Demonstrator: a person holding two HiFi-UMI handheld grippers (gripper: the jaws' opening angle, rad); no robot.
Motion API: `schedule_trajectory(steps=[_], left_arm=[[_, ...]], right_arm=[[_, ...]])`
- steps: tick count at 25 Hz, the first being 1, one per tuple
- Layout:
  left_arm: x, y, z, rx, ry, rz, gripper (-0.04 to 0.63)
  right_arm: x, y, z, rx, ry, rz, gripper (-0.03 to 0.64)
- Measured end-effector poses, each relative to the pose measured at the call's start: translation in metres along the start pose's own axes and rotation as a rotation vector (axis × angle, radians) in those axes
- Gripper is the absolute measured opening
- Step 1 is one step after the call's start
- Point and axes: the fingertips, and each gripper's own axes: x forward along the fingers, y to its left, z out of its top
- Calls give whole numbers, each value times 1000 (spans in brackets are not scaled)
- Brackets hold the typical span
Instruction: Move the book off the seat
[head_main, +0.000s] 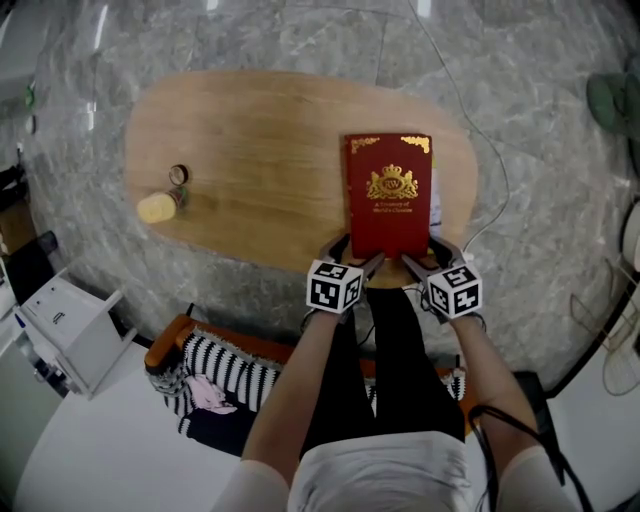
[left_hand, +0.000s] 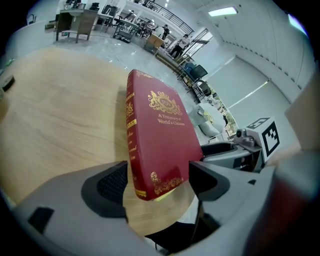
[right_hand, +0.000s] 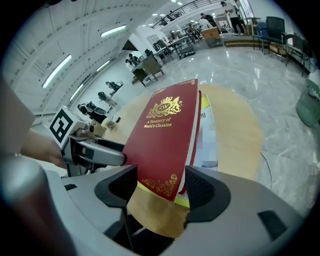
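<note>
Book lies flat at the table's right end, long axis running from near edge to far edge, spine left. Left gripper stands released around its near left corner; right gripper clamps the near right corner.

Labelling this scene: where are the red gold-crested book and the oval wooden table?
Red gold-crested book (head_main: 389, 196): head view, middle of its cover.
Oval wooden table (head_main: 260, 170): head view, bare top beside the book.

Grey left gripper and right gripper, black-and-white marker cubes, black ribbed jaws, white top, black trousers
</note>
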Motion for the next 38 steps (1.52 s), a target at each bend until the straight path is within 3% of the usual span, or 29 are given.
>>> schedule_trajectory(steps=[6, 10, 13, 17, 20, 28, 38], left_arm=[[-44, -14, 9, 23, -33, 29, 367], [-84, -41, 15, 68, -50, 15, 357], [-118, -64, 20, 84, -79, 12, 311], [-164, -96, 32, 101, -141, -8, 235], [-197, -115, 38, 119, -188, -15, 186], [-284, -155, 23, 225, -263, -36, 101], [-366, -176, -33, 305, -353, -74, 46]], right_arm=[[-35, 2, 8, -27, -11, -24, 306], [-74, 25, 24, -65, -42, -9, 231], [-108, 49, 40, -88, -89, 1, 198], [-154, 83, 64, -114, -169, 9, 98], [-185, 110, 75, -121, -228, 26, 71], [-250, 176, 75, -167, -312, 14, 61], [-304, 254, 43, -214, -394, -25, 58]])
